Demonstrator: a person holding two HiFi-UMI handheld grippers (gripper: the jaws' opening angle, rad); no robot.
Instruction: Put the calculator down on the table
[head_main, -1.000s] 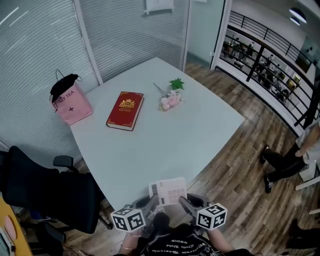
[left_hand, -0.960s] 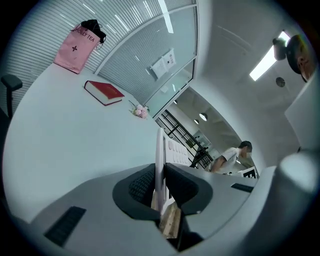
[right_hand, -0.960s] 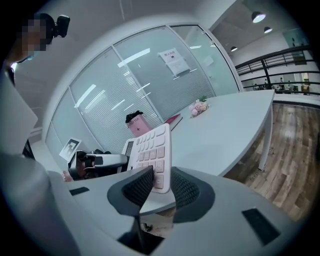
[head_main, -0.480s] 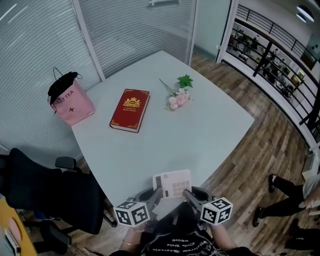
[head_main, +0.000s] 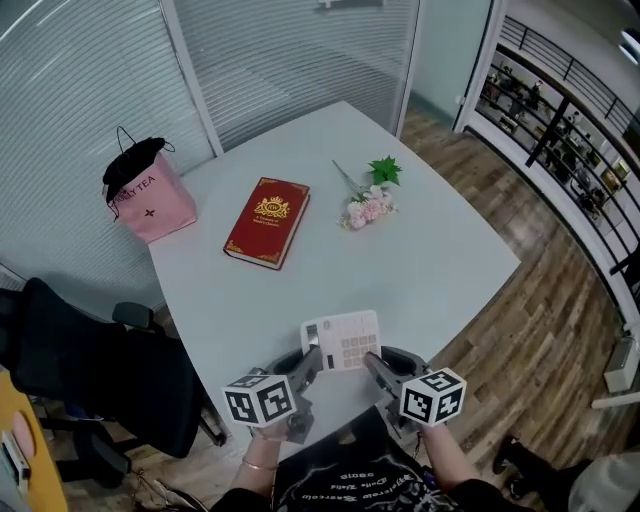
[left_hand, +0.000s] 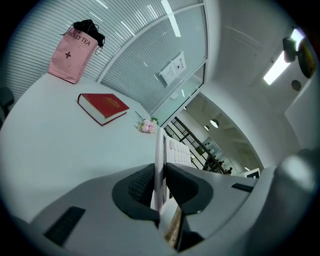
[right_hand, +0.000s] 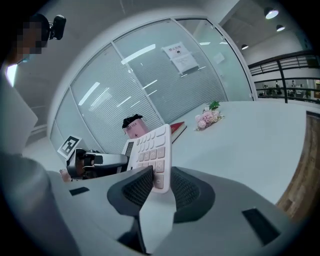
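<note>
A white calculator (head_main: 343, 340) with grey keys hangs just above the near corner of the pale table (head_main: 430, 260). My left gripper (head_main: 310, 363) is shut on its left edge and my right gripper (head_main: 371, 364) on its right edge. In the left gripper view the calculator (left_hand: 160, 160) stands edge-on between the dark pads (left_hand: 140, 186); these jaws have just been opening slightly, with the calculator still between them. In the right gripper view the calculator's (right_hand: 149, 149) lower corner sits clamped between the pads (right_hand: 137, 189), keys facing the camera. The left gripper (right_hand: 97, 161) shows beyond it.
A red book (head_main: 267, 222) lies mid-table, with a small bunch of pink flowers (head_main: 370, 206) to its right. A pink paper bag (head_main: 150, 196) stands at the far left corner. A black office chair (head_main: 95, 372) is left of the table. Wooden floor lies to the right.
Both grippers have carried the calculator forward, from the table's near edge to farther in over the corner. The person standing at the right has left the view.
</note>
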